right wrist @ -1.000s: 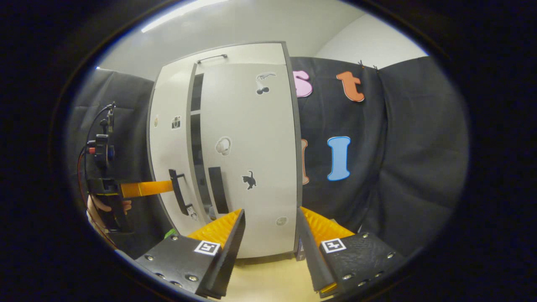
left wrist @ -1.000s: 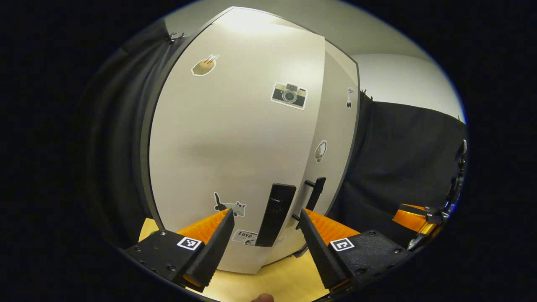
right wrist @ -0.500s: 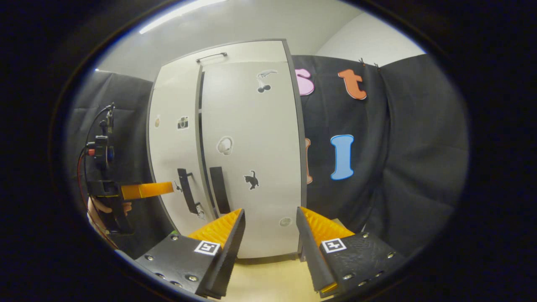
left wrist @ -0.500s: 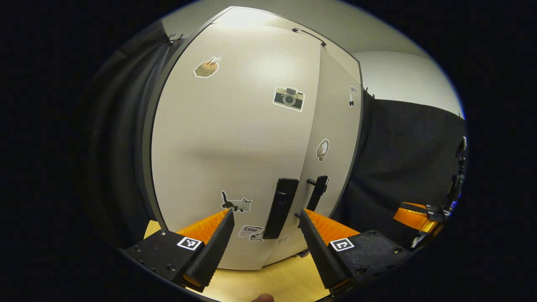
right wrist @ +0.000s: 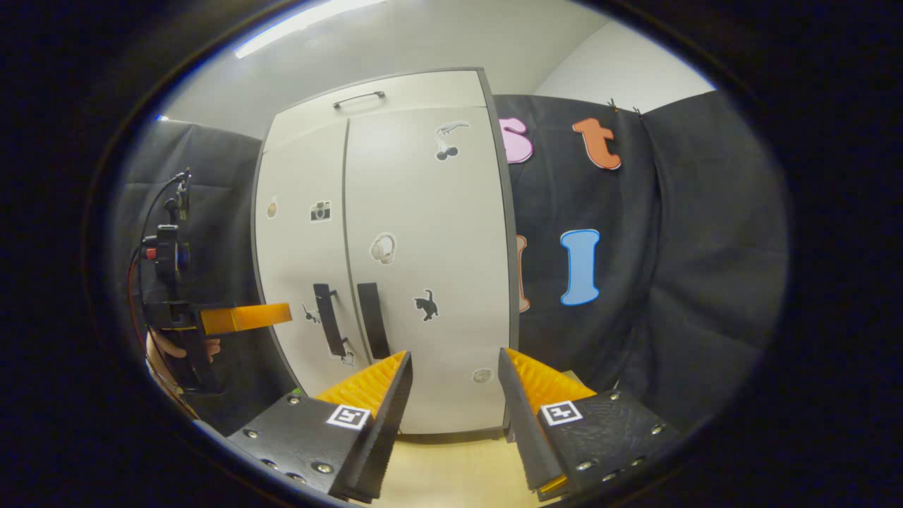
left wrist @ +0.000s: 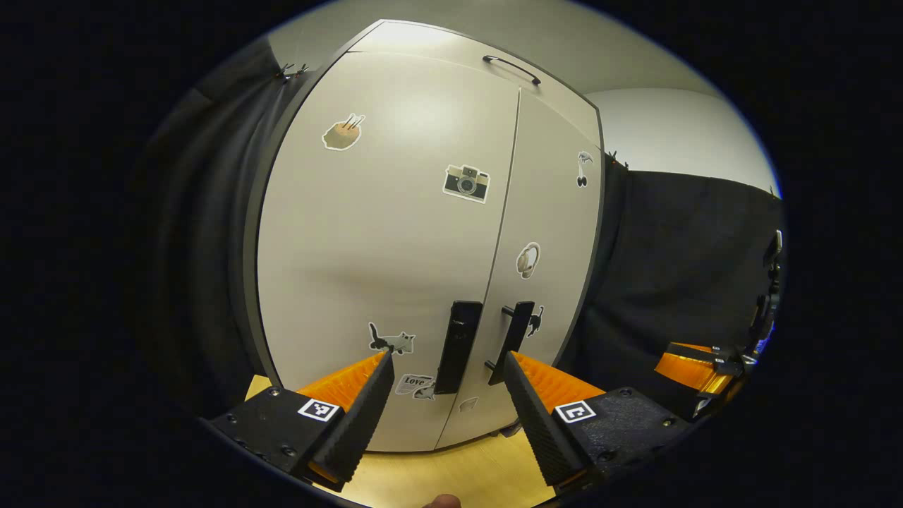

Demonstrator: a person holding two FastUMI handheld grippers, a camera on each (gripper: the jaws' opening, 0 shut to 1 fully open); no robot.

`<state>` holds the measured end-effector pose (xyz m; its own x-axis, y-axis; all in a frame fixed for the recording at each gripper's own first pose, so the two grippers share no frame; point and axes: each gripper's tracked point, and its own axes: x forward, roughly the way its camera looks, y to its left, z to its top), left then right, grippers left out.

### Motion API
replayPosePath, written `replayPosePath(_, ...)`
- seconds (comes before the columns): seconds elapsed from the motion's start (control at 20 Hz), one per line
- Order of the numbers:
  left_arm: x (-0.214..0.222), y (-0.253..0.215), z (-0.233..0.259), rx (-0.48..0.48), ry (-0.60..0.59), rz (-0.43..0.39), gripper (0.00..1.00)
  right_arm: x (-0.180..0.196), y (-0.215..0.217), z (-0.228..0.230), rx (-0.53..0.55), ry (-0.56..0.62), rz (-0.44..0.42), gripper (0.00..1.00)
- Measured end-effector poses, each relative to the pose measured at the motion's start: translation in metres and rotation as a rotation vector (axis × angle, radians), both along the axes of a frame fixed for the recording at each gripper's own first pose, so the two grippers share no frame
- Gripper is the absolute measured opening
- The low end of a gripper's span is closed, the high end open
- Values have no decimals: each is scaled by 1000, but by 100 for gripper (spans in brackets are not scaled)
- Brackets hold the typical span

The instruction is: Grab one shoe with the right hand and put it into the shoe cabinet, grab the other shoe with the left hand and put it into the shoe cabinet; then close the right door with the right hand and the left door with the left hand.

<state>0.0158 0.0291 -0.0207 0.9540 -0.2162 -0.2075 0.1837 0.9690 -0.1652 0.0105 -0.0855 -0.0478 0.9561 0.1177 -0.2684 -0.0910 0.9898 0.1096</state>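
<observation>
The shoe cabinet (left wrist: 395, 233) (right wrist: 395, 233) stands upright with both pale doors flush and shut. The left door (left wrist: 381, 240) carries a black bar handle (left wrist: 456, 346), the right door (left wrist: 547, 247) a matching one (left wrist: 516, 341). My left gripper (left wrist: 446, 363) is open in front of the handles, a short way off, with nothing between its fingers. My right gripper (right wrist: 451, 363) is open too, facing the right door (right wrist: 430, 261) from farther back, holding nothing. The left gripper (right wrist: 243, 317) also shows at the left of the right gripper view, held by a hand (right wrist: 180, 347). The shoes are hidden.
The cabinet stands on a light wooden surface (right wrist: 451, 473). Black cloth (right wrist: 670, 282) hangs behind and beside it. A small handle (right wrist: 360, 99) sits on the cabinet's top panel. Stickers dot both doors.
The left door has swung from ajar to fully shut, and the dark gap between the doors is gone. My left gripper has drawn back slightly; the right gripper barely moved.
</observation>
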Motion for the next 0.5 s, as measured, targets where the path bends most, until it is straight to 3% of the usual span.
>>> replayPosePath(0.05,-2,0,0,-1,0,2,95,-1,0,-1,-1,4,3,70)
replayPosePath(0.2,-9,0,3,0,-5,12,95,-3,-1,-1,-6,10,10,73)
replayPosePath(0.35,-15,3,4,2,-10,23,95,-4,-1,2,-3,2,14,70)
replayPosePath(0.5,-21,5,6,3,-15,32,95,-5,1,3,3,-1,16,73)
